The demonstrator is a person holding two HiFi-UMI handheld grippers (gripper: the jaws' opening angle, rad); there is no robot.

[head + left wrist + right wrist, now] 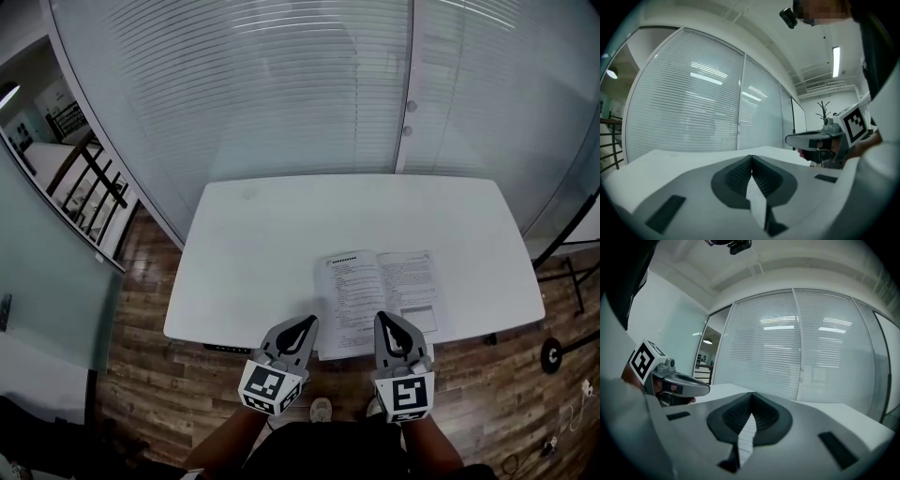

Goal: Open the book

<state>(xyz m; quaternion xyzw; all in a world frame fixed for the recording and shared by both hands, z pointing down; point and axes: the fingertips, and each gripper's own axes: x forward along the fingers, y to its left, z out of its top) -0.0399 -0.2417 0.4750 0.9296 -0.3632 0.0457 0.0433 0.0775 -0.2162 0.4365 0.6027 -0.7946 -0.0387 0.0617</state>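
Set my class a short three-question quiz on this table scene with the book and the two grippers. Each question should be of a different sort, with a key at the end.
1. True or false: the book lies closed on the white table.
2. Multiple choice: which edge of the table is the book nearest? A) the far edge by the blinds B) the near edge by the person C) the left edge
3. Fill in: the jaws of the left gripper and of the right gripper are both ____.

Key: 1 false, it lies open with printed pages showing; 2 B; 3 together.
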